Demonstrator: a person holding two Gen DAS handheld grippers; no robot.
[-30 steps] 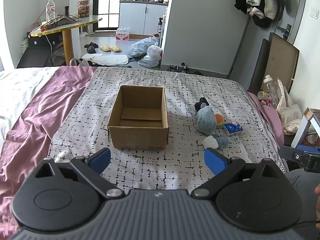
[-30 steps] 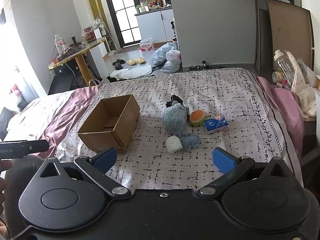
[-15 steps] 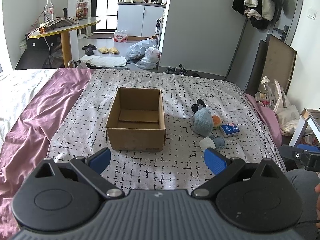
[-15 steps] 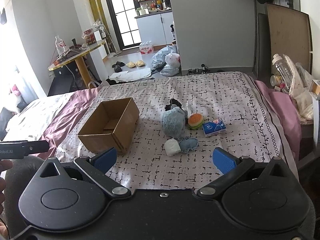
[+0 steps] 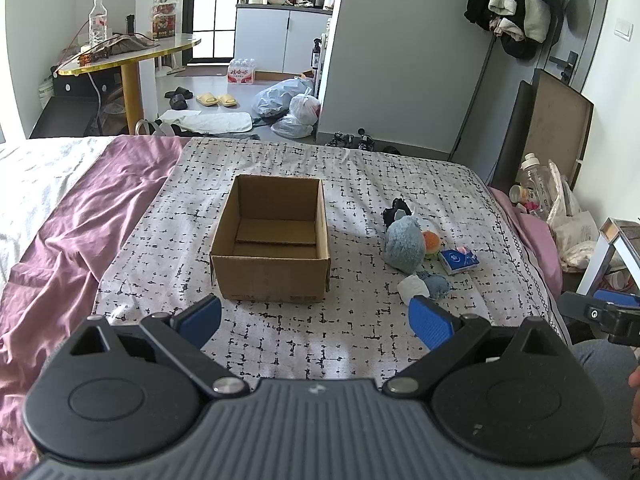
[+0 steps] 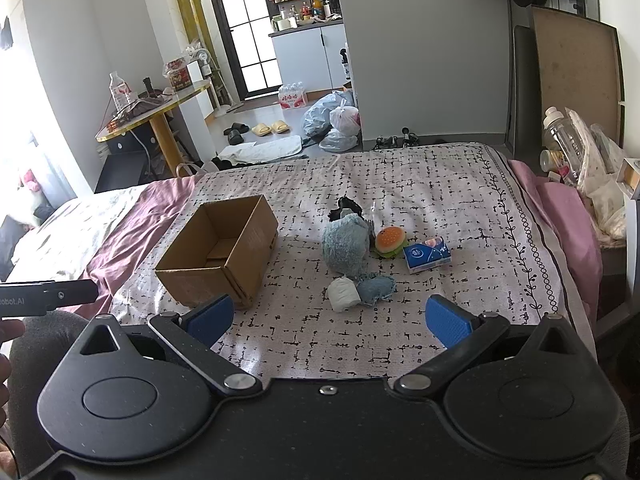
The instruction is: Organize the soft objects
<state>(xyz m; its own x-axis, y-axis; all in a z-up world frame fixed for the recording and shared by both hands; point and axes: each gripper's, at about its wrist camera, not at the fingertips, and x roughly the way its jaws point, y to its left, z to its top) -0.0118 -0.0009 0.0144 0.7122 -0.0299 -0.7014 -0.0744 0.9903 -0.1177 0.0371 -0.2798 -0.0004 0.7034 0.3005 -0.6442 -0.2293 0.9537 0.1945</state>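
Blue plush (image 6: 345,242) upright beside open-topped cardboard box (image 6: 224,252), apart.

Round table (image 5: 132,54) with water bottle (image 5: 97,16) back left; slippers (image 5: 218,99) and plastic bags (image 5: 290,110) on floor; clothes (image 5: 510,4) hanging by door; pink sheet (image 5: 72,216) on bed.

Black ribbed left gripper (image 5: 314,316), black right gripper (image 6: 328,314); blue pads (image 6: 446,322), silver pivot screws.
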